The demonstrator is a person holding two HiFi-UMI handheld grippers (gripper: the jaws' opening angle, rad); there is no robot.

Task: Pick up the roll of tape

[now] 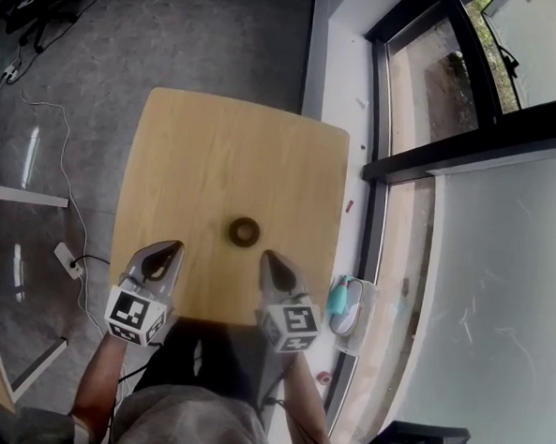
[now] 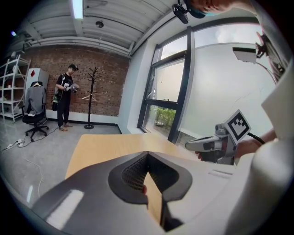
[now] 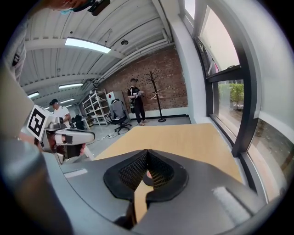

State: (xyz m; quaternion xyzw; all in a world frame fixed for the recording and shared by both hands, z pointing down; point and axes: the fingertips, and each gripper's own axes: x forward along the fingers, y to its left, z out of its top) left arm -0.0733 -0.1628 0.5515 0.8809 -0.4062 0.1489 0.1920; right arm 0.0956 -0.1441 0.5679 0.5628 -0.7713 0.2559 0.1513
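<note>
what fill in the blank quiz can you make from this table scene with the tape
The roll of tape lies on the ____ table. Of the left gripper and the right gripper, the tape is nearer the ____ one. Both pairs of jaws are ____, gripping nothing.
Missing words: wooden; right; shut

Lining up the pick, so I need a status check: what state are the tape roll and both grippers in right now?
roll of tape: lying flat on the table, untouched.
left gripper: shut, empty, over the table's near part.
right gripper: shut, empty, short of the tape.
</note>
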